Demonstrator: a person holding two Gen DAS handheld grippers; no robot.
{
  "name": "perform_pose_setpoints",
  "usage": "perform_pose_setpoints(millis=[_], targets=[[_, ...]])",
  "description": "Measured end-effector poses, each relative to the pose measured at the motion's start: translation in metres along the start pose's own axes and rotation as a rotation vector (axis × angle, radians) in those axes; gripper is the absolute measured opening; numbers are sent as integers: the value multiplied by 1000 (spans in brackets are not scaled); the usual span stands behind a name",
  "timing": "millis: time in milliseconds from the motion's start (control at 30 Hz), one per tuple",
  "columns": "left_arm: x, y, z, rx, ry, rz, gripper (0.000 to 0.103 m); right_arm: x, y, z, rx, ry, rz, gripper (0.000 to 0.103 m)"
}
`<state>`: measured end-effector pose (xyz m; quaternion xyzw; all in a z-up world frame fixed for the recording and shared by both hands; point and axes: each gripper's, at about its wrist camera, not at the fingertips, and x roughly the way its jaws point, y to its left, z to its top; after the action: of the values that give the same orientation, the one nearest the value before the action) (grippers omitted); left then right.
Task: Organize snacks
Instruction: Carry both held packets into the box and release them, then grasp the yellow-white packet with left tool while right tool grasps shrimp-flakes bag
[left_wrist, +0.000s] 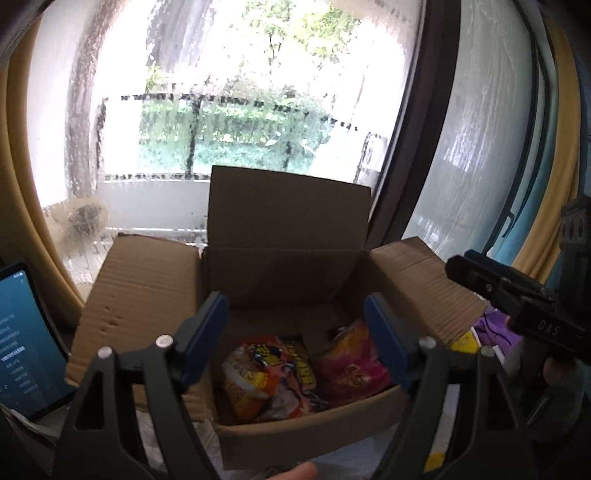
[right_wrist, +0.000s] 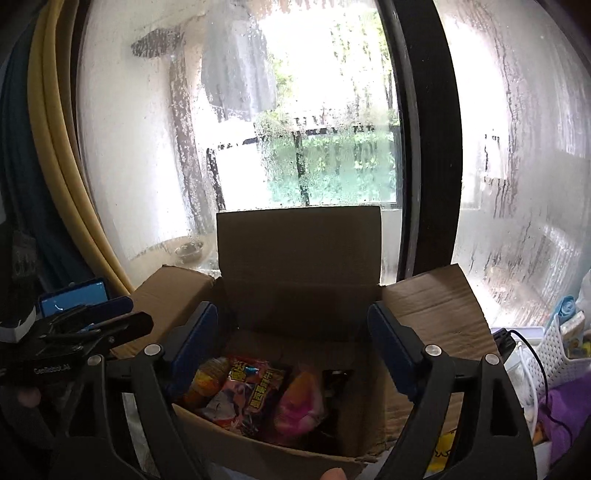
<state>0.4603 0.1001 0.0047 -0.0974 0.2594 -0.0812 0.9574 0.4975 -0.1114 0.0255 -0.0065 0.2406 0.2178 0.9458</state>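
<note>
An open cardboard box (left_wrist: 155, 295) stands in front of a window, flaps spread; it also shows in the right wrist view (right_wrist: 436, 314). Inside lie an orange-red snack bag (left_wrist: 266, 373) and a pink-orange snack bag (left_wrist: 351, 365); the right wrist view shows the red bag (right_wrist: 247, 387) and the pink bag (right_wrist: 299, 402). My left gripper (left_wrist: 295, 332) is open and empty above the box's near edge. My right gripper (right_wrist: 291, 339) is open and empty over the box. The right gripper's body (left_wrist: 517, 299) shows at the right of the left view; the left gripper's body (right_wrist: 74, 332) shows at the left of the right view.
A lit tablet (left_wrist: 26, 339) stands left of the box. A white slatted basket (right_wrist: 561, 354) with items, a white cable and purple cloth (right_wrist: 561, 410) lie to the right. A yellow packet (left_wrist: 465, 339) lies by the box's right side. The wet window pane (left_wrist: 229, 110) is close behind.
</note>
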Motion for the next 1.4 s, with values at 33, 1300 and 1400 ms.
perform_pose_setpoints(millis=[33, 1300, 1400], targets=[[-4, 0, -1, 4, -4, 6, 79, -2, 1, 0, -1, 2, 1, 86], [-172, -88, -101, 70, -14, -54, 79, -174, 42, -105, -131, 82, 48, 86], [-176, -91, -115, 68, 7, -46, 79, -182, 46, -123, -147, 104, 49, 86]])
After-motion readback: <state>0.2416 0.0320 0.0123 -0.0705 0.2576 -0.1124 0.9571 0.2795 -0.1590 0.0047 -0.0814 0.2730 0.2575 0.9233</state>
